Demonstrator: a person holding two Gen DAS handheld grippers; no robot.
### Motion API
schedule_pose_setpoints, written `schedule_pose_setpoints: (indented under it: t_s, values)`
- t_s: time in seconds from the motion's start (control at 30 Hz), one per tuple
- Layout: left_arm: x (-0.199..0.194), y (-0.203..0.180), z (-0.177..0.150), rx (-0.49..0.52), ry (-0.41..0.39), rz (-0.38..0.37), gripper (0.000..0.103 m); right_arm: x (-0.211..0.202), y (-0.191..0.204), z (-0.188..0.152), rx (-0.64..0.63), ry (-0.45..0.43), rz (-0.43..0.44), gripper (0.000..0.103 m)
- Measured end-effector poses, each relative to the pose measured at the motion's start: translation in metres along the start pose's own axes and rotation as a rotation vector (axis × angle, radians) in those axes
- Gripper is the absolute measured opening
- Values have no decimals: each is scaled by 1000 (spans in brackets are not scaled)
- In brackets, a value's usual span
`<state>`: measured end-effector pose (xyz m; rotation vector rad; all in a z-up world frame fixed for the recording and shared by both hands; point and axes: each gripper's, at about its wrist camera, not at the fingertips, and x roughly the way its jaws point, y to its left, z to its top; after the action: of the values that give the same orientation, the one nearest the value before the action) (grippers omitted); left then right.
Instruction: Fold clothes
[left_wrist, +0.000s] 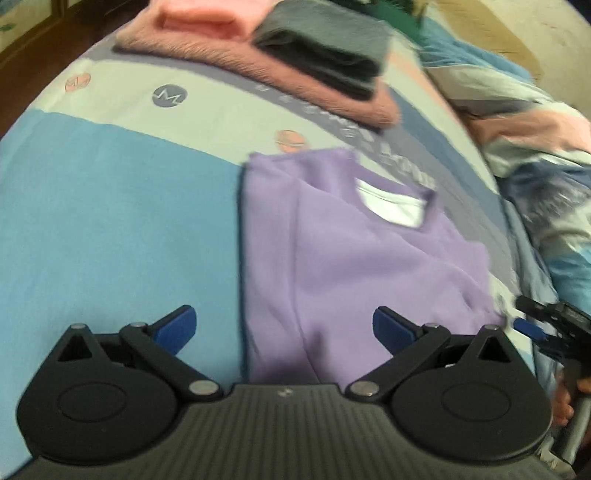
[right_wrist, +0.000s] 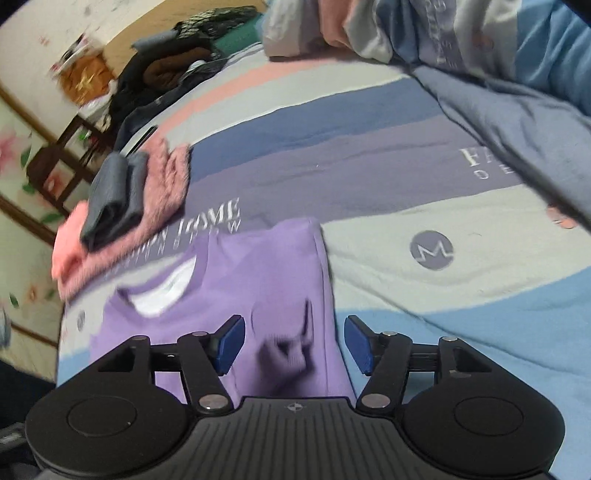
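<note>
A folded purple top (left_wrist: 354, 266) lies mid-bed; folded pink (left_wrist: 258, 70) and grey (left_wrist: 328, 51) garments stack toward the far edge. Both the left gripper (left_wrist: 284, 326) and right gripper (right_wrist: 293, 341) are released, holding nothing. The bedsheet (right_wrist: 443, 206) reads "HOME".

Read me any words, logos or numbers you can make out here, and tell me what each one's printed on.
"M": in a round grey badge on the bedsheet, also seen from the left wrist view.
"HOME": large white letters on the sheet's purple stripe; the word before it and the smaller line beneath are too blurred.
"FA" over "DE": white lettering cut off by the quilt.
Purple sweatshirt: no readable text.
</note>
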<state>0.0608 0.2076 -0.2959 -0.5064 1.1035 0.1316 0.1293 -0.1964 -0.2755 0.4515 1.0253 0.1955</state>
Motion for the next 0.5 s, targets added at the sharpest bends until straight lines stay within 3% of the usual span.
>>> schedule_pose_setpoints:
  t_s: [0.1,0.33,0.37,0.4,0.43,0.47,0.5]
  values:
    - [24,5,22,12,19,24,103,20,-2,18,5,34,4,61]
    - [68,13,41,-25,71,56,103,73,8,39,-193,174,20,68]
    - [71,11,42,-14,60,52,102,81,9,38,-213,198,31,63]
    - [74,9,43,-4,48,47,98,87,11,37,-224,212,42,50]
    - [75,6,44,10,36,44,93,92,13,36,-232,220,50,43]
    - [76,3,46,20,30,49,81,94,16,35,-246,219,38,22]
    - [74,0,47,27,25,56,58,92,20,34,-262,208,34,15]
